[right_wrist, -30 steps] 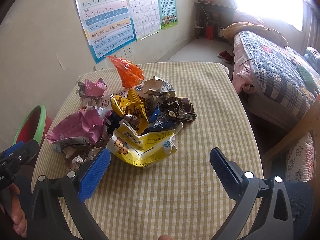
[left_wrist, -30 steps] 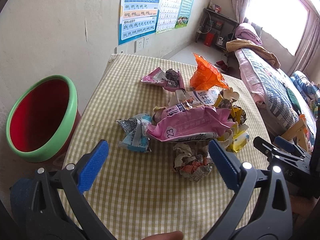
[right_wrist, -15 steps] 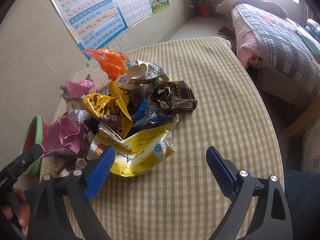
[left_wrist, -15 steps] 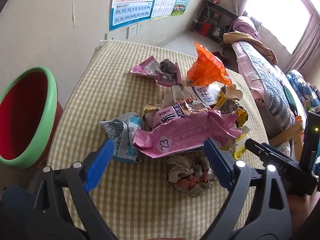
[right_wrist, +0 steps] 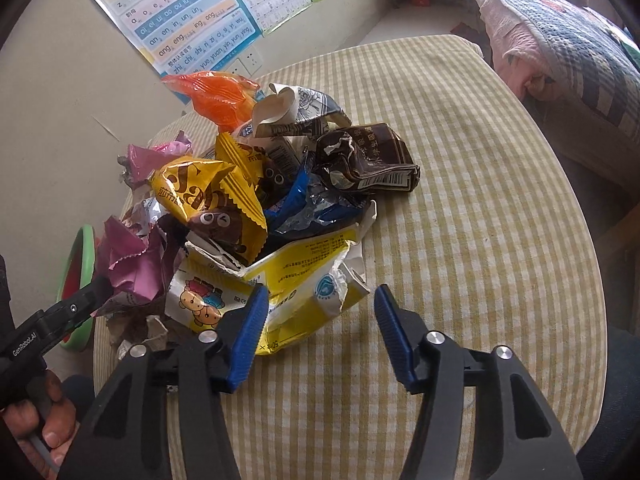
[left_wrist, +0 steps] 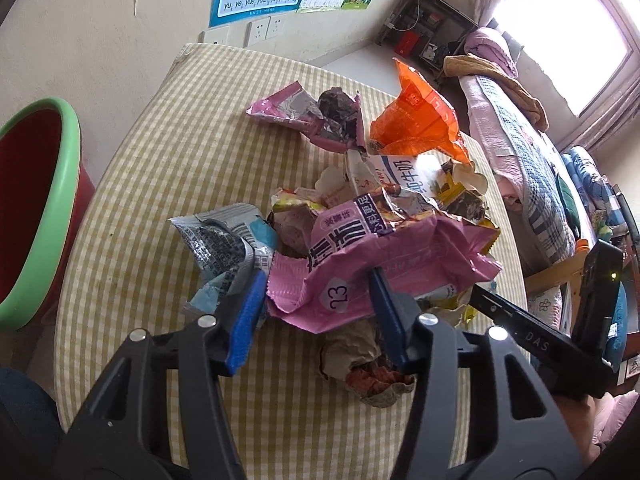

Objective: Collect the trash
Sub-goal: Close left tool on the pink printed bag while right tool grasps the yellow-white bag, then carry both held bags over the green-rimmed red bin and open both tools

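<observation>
Red bin (left_wrist: 28, 216) cut off at left edge

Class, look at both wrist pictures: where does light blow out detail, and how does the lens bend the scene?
Left wrist view: the window is blown out white, and the table edge bows. Right wrist view: softer, even light; the poster tilts and curves, and dark corners frame the image.

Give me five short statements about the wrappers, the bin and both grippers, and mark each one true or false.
1. The left gripper has its fingers on either side of the pink wrapper. True.
2. The bin has a blue rim. False: the rim is green and the inside is red.
3. The right gripper is clamped shut on the brown wrapper. False: it is open, nearest the yellow carton.
4. An orange wrapper sticks up from the pile. True.
5. The tablecloth is plain white. False: it is yellow-checked.
</observation>
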`<action>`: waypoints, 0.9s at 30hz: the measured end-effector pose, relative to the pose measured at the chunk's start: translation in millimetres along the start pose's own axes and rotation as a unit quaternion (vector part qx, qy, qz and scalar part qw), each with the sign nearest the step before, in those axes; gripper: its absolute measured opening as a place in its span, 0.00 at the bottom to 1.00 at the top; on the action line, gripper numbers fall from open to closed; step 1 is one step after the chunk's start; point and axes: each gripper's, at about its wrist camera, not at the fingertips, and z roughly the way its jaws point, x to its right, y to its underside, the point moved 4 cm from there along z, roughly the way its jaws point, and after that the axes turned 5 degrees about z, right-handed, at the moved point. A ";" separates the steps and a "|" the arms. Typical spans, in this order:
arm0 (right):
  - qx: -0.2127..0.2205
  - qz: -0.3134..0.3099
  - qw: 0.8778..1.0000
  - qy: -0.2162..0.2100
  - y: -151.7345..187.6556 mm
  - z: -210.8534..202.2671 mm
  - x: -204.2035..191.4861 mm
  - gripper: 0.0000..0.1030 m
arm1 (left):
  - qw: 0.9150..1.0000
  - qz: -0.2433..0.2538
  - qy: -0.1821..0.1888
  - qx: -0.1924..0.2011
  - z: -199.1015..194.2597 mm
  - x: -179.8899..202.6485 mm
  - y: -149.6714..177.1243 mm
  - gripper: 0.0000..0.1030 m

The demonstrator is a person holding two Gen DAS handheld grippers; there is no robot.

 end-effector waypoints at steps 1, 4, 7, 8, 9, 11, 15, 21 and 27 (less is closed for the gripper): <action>0.000 0.002 1.000 0.001 0.5 -0.4 1.1 0.41 | 1.000 0.001 0.001 0.001 -1.0 0.4 0.6 0.43; 0.002 0.004 1.000 -0.001 1.2 -3.6 1.9 0.36 | 1.000 0.004 0.003 0.008 -5.7 1.9 1.8 0.34; 0.006 -0.001 1.000 0.001 1.8 -9.2 -1.3 0.31 | 1.000 0.010 0.004 0.012 -9.4 4.1 3.2 0.24; 0.008 -0.004 1.000 0.001 2.6 -12.1 -2.4 0.30 | 1.000 0.010 0.004 0.012 -10.3 4.7 3.6 0.23; 0.011 -0.007 1.000 0.003 3.6 -15.1 -2.9 0.29 | 1.000 0.011 0.004 0.013 -11.6 5.2 4.0 0.23; 0.014 -0.009 1.000 0.006 5.0 -20.4 -2.2 0.27 | 1.000 0.013 0.004 0.015 -14.1 6.5 5.4 0.19; 0.023 -0.013 1.000 0.016 6.7 -31.8 -0.3 0.24 | 1.000 0.020 0.002 0.020 -22.3 11.1 8.2 0.19; 0.038 -0.026 0.999 0.029 9.2 -51.2 -3.2 0.21 | 0.999 0.033 -0.017 0.037 -42.5 15.3 14.8 0.19; 0.069 -0.062 0.994 0.052 17.1 -73.5 -12.8 0.21 | 0.996 0.037 -0.040 0.074 -71.4 13.9 19.2 0.19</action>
